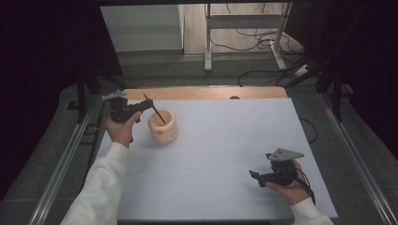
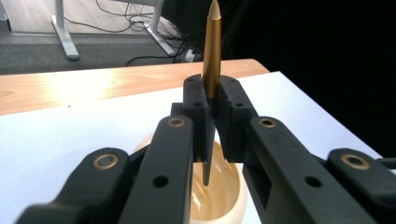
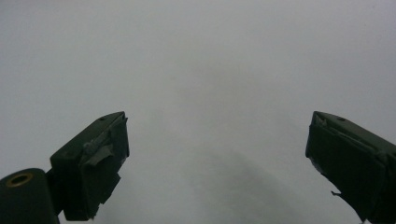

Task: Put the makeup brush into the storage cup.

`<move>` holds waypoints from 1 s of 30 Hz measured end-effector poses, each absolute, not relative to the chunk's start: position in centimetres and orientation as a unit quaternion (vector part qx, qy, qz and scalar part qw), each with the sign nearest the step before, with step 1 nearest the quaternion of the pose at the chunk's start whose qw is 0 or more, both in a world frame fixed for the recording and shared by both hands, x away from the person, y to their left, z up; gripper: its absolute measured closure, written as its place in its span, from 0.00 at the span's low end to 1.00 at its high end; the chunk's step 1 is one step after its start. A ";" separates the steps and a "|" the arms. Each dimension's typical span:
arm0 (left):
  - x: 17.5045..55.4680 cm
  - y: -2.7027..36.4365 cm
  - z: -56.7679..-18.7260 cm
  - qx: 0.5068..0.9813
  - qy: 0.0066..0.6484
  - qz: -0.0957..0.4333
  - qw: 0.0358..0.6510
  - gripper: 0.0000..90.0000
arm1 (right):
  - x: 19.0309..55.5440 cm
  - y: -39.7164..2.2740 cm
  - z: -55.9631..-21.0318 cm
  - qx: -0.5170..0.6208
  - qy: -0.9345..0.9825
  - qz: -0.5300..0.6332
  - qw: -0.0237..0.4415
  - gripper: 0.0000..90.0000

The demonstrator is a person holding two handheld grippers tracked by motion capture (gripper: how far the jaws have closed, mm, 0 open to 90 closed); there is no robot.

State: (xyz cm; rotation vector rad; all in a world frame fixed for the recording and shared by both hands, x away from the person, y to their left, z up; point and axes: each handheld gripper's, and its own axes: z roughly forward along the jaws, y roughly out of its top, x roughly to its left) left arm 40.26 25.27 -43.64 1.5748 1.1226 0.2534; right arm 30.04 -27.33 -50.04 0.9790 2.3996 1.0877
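My left gripper [image 1: 141, 107] is shut on a thin dark pen [image 1: 156, 112] that slants down into a cream round holder [image 1: 163, 126] at the table's left rear. In the left gripper view the pen [image 2: 211, 51] shows a golden-brown barrel with a pale tip, clamped between the jaws of the left gripper [image 2: 212, 100], its lower end inside the holder [image 2: 226, 196]. My right gripper [image 1: 256, 177] rests low near the front right of the table. In the right gripper view that gripper [image 3: 217, 154] stands wide open with nothing between its fingers, close above the pale surface.
The grey-white table top [image 1: 220, 154] has a wooden strip [image 1: 206, 93] along its far edge. Metal rails [image 1: 61, 164] run along both sides. Beyond the table stand a desk frame [image 1: 209, 42] and floor cables [image 1: 263, 42].
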 end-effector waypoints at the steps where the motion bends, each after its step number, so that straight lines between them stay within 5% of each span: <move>1: 40.2 25.2 -43.8 0.669 0.478 0.106 0.559 0.93 | 30.1 -27.3 -50.0 0.343 0.842 0.381 0.165 0.07; 8: 40.3 25.1 -44.6 0.670 0.484 0.099 0.553 0.90 | 30.1 -27.4 -50.0 0.344 0.842 0.382 0.165 0.07; 13: 40.0 25.4 -44.2 0.673 0.477 0.088 0.558 0.42 | 30.0 -27.3 -50.0 0.343 0.842 0.381 0.166 0.07; 15: 39.7 25.5 -44.0 0.679 0.473 0.090 0.553 0.34 | 30.0 -27.3 -50.0 0.343 0.842 0.381 0.166 0.07; 30: 35.9 25.4 -43.1 0.721 0.439 0.105 0.526 0.17 | 30.0 -27.2 -49.9 0.343 0.841 0.383 0.168 0.07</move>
